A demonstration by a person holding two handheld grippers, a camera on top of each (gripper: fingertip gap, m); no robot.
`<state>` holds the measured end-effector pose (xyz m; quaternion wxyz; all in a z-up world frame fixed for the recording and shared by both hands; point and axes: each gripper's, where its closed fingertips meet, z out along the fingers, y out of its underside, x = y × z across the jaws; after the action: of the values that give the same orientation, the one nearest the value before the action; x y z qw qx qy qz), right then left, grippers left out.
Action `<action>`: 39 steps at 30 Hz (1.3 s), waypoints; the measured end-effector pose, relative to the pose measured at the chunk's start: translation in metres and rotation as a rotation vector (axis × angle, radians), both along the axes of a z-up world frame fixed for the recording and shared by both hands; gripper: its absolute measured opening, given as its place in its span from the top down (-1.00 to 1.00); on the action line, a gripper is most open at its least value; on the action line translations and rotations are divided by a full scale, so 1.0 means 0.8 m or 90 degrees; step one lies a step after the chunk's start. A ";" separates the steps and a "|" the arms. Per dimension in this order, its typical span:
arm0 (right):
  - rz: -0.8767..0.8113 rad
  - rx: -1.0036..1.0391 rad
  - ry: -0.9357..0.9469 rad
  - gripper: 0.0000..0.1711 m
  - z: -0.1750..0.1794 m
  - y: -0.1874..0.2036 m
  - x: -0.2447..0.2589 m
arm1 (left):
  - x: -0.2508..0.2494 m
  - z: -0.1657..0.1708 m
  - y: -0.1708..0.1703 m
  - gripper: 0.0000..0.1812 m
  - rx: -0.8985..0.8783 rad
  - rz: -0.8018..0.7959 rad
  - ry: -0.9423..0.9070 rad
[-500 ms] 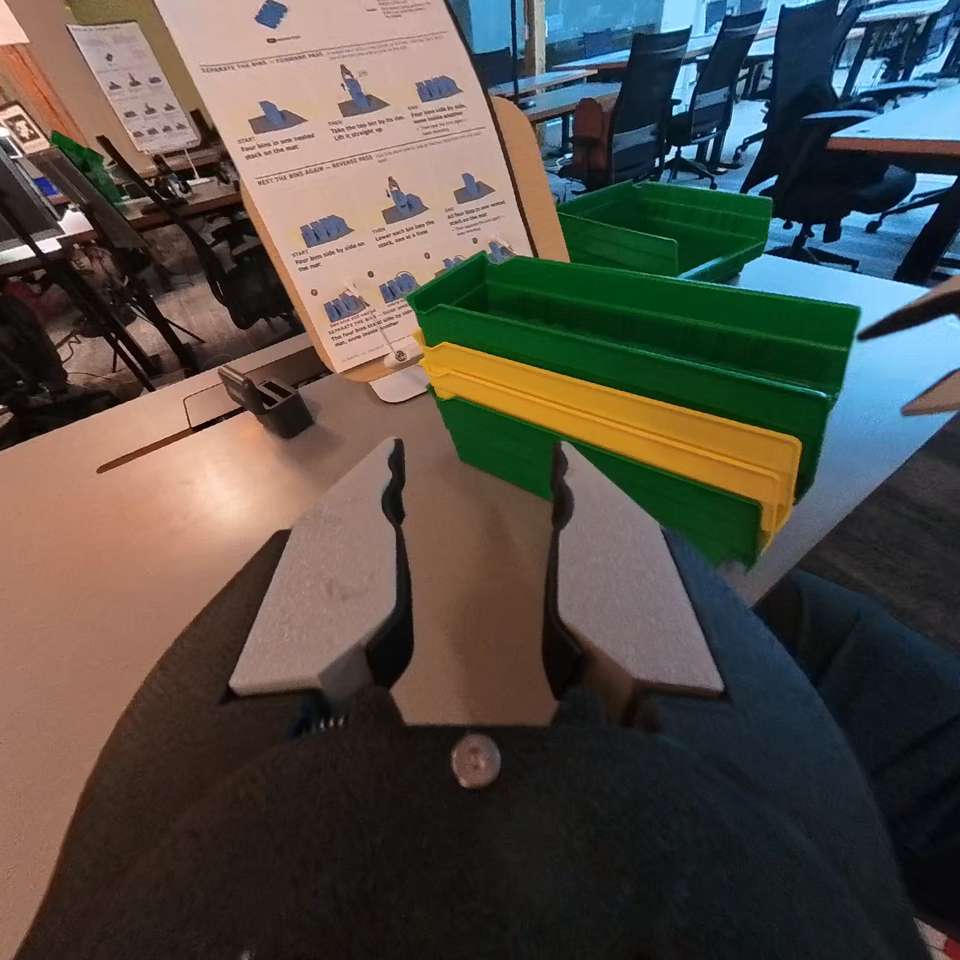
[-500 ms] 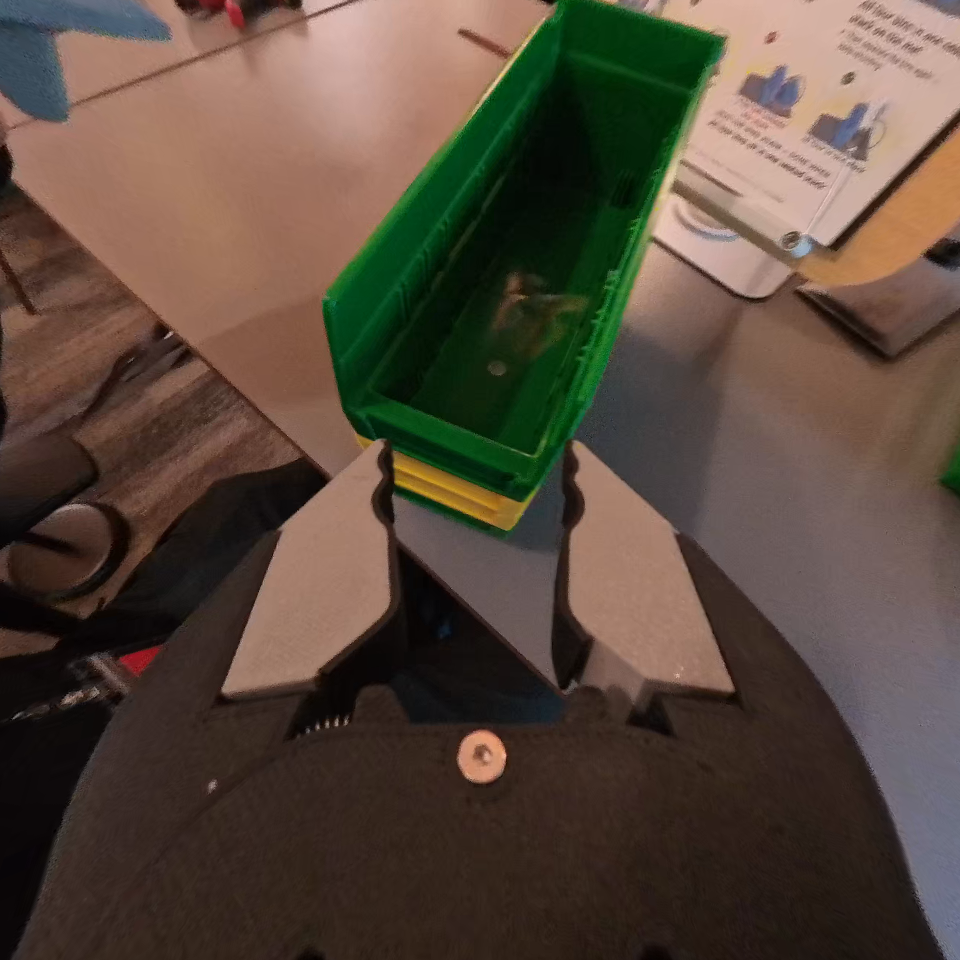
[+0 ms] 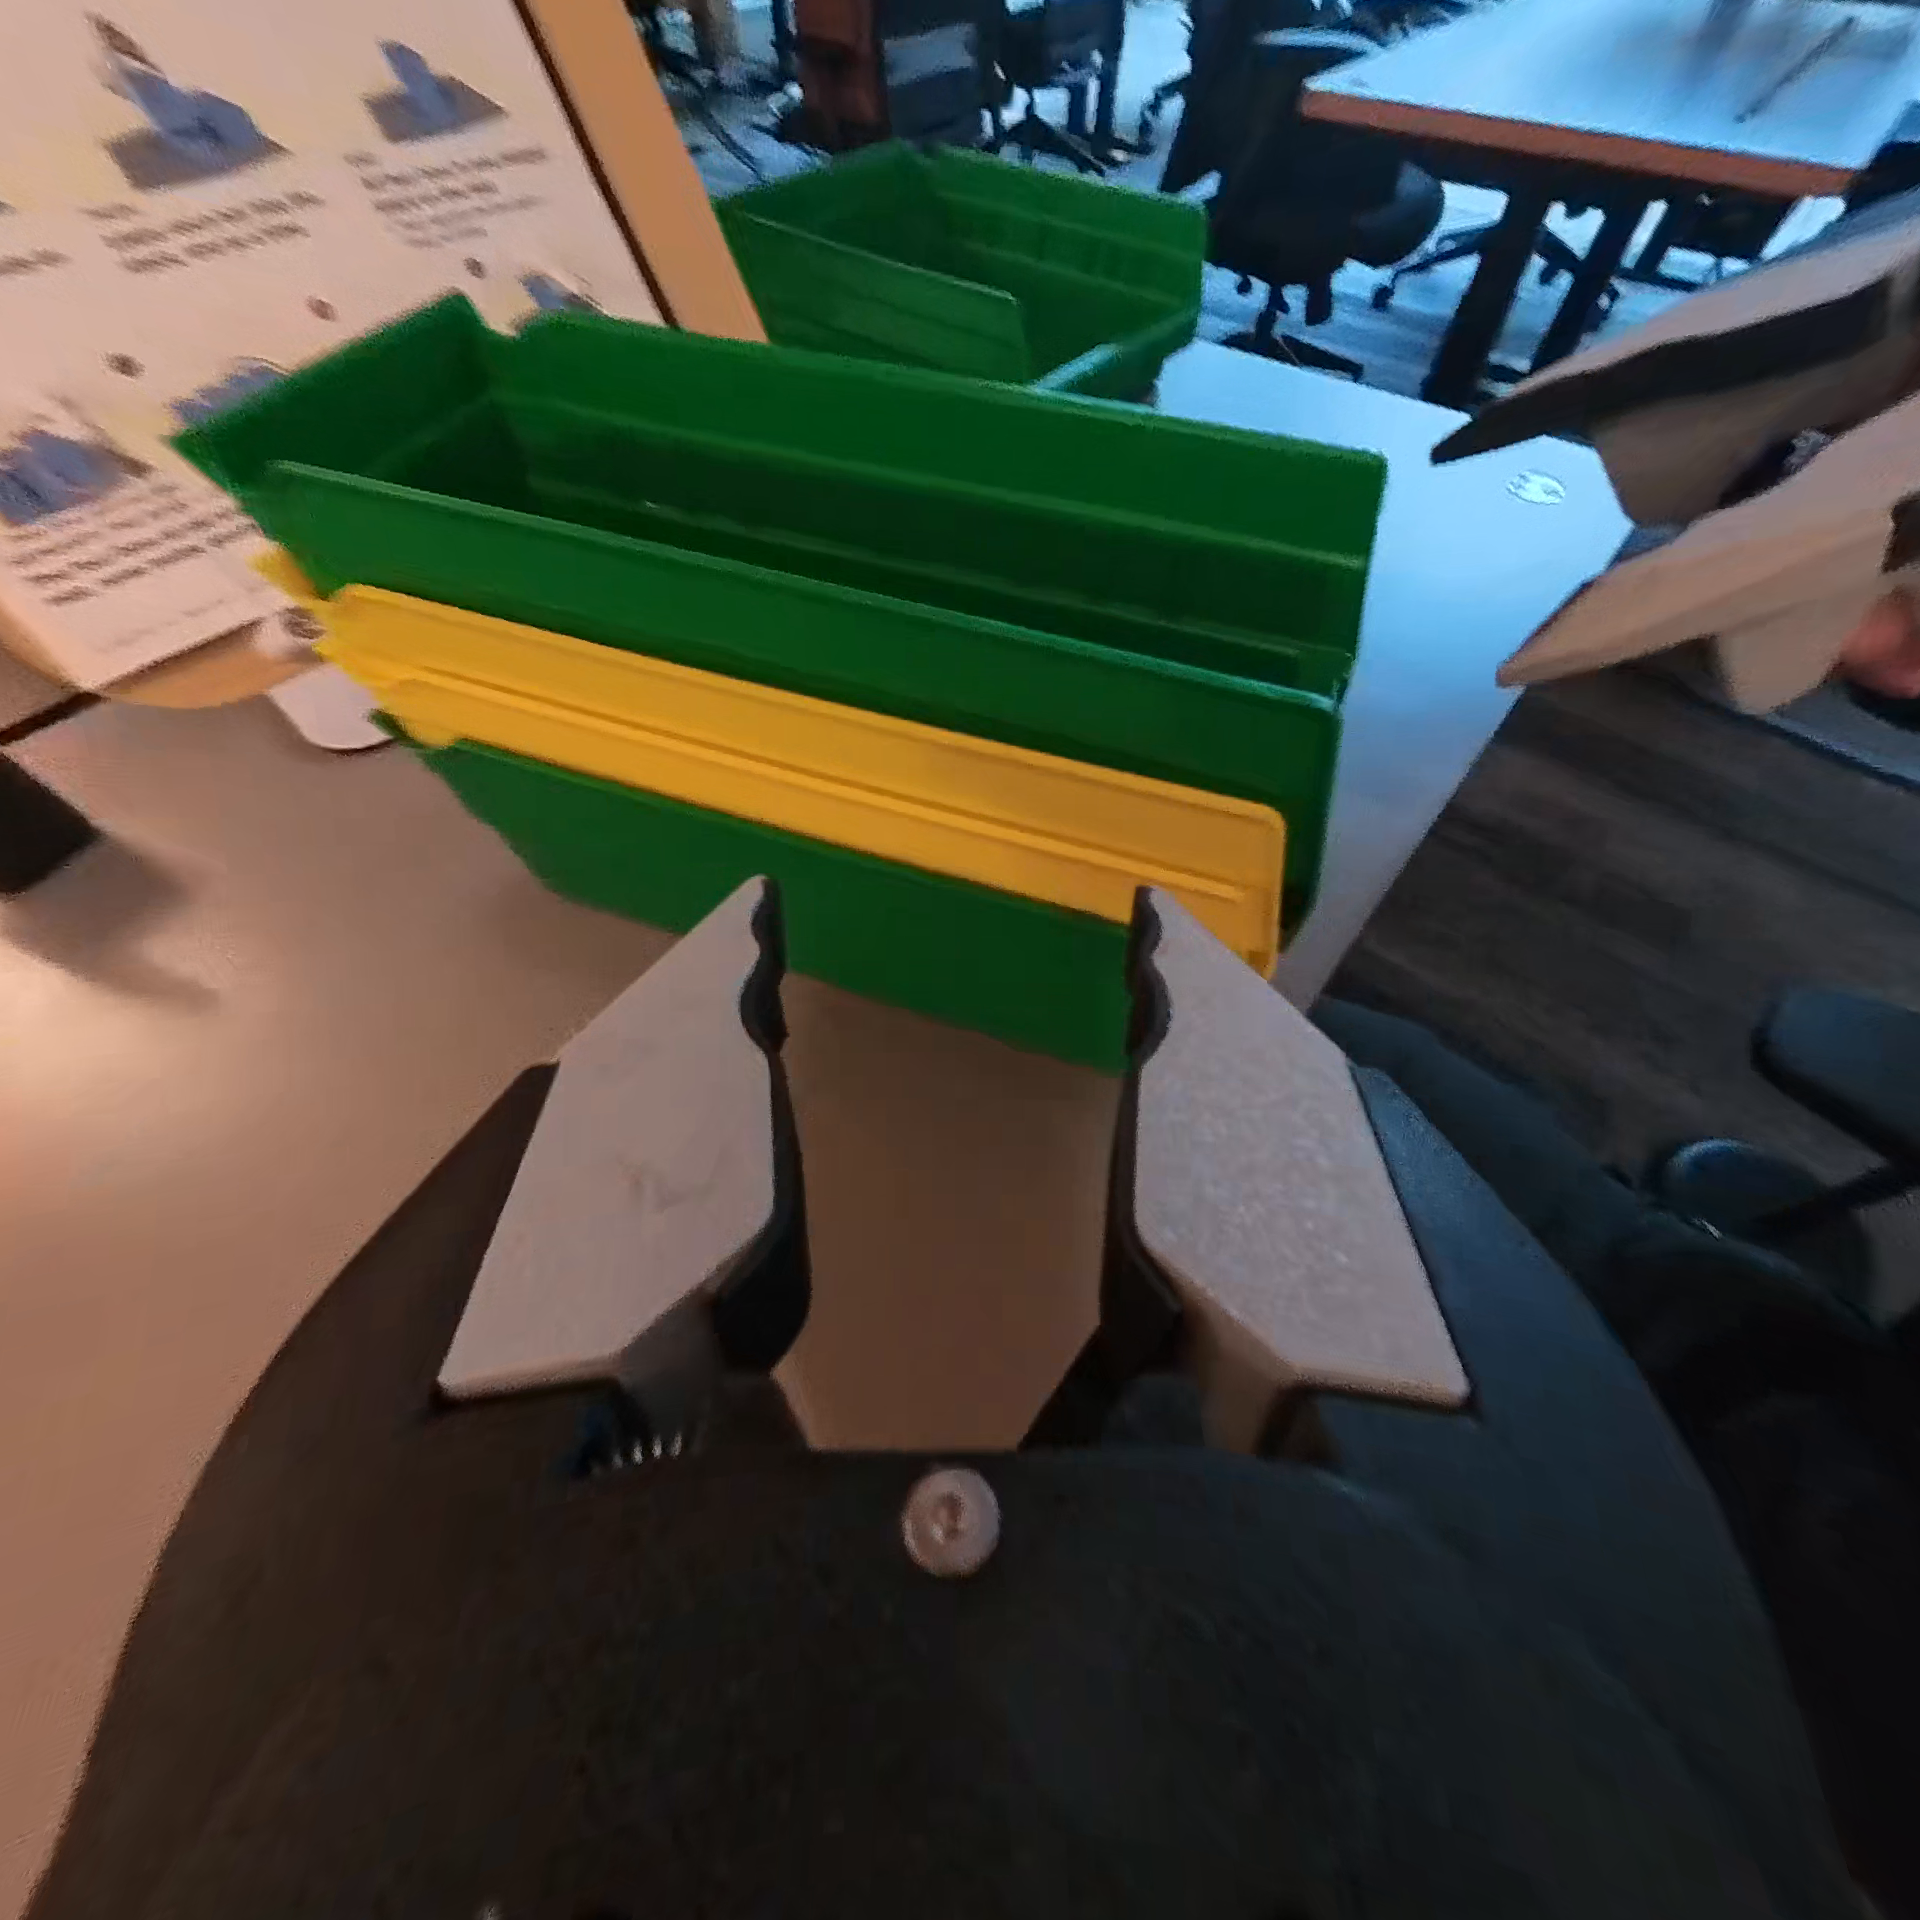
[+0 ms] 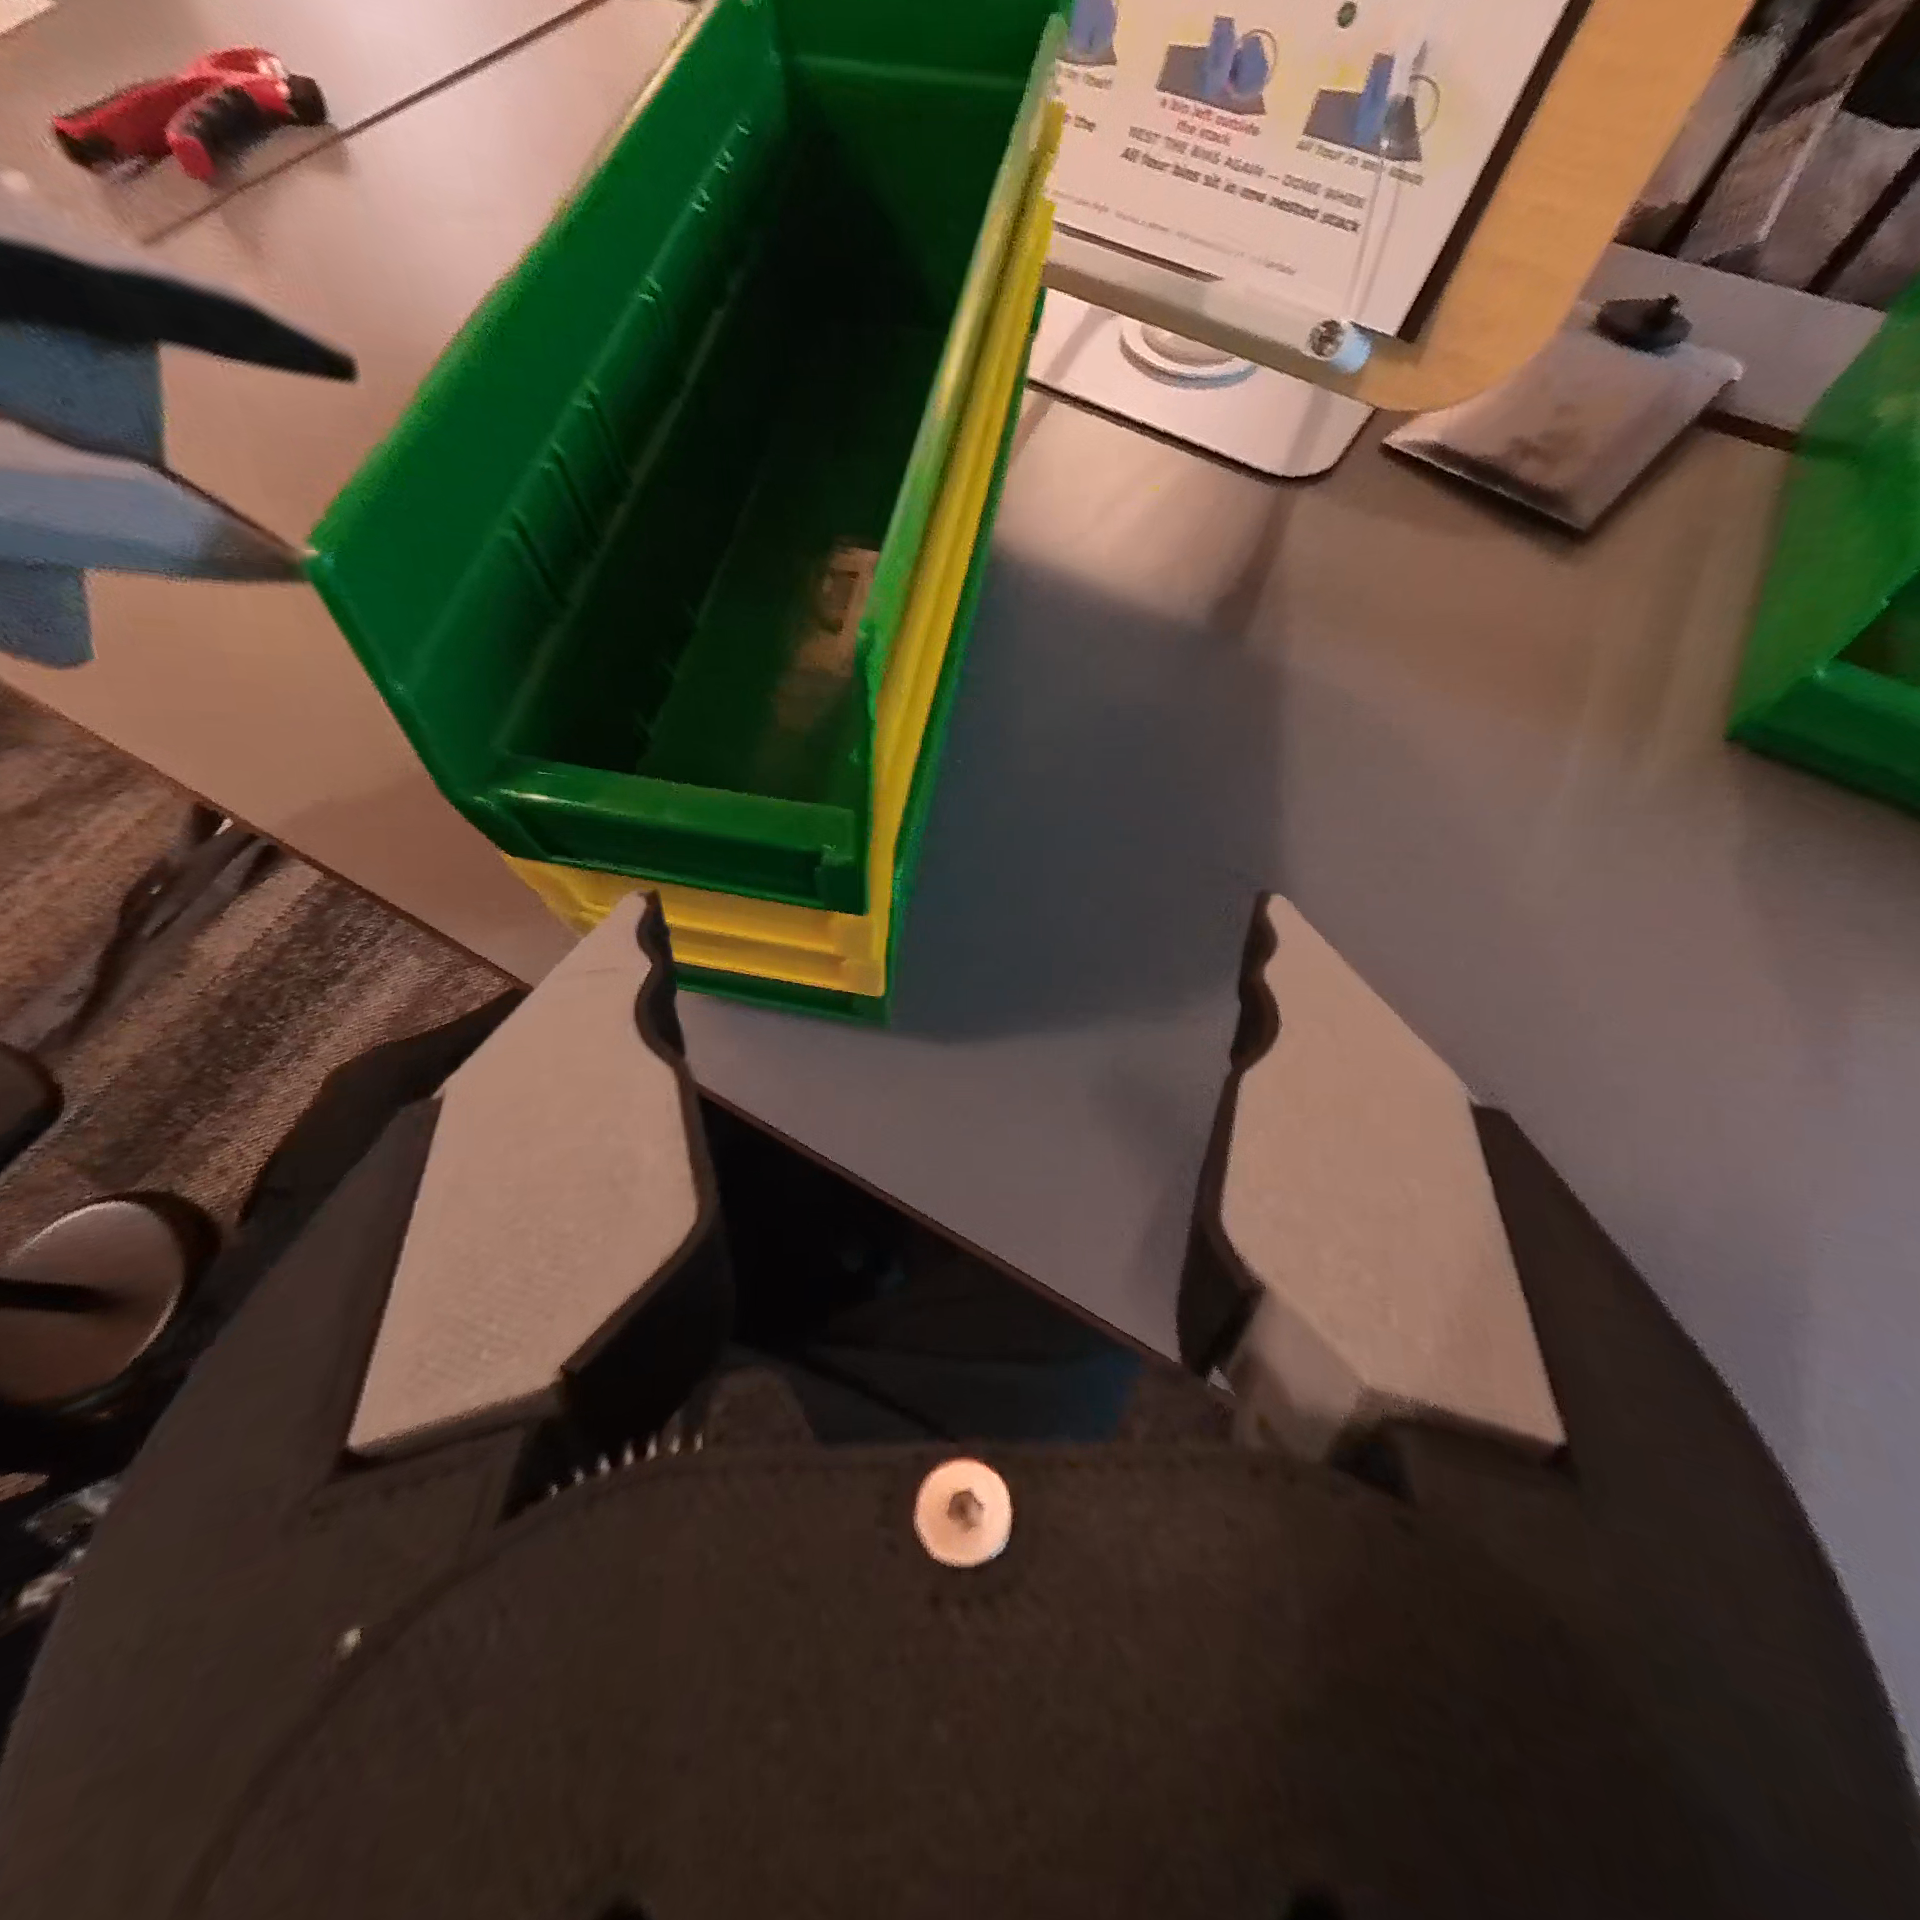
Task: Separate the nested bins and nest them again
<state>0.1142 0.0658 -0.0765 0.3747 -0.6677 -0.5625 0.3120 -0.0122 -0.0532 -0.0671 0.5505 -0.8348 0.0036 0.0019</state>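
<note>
A nested stack of long plastic bins stands at the near corner of the grey table: a green bin on top, two yellow bins under it, and a green bin at the bottom. The left gripper faces the stack's long side, fingers apart and empty, tips just short of the bottom bin. The right gripper hangs over the stack's short end, jaws spread wide, holding nothing. A second set of green bins sits farther back, beside a white instruction board on a stand
</note>
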 end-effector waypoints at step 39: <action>0.040 0.077 -0.066 0.92 -0.006 -0.015 0.000 | 0.054 -0.025 0.005 0.28 -0.058 -0.117 0.020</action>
<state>0.1144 0.0538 -0.0814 0.3750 -0.6411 -0.6195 0.2541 0.0307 -0.0489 -0.0870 0.5100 -0.8548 0.0890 -0.0360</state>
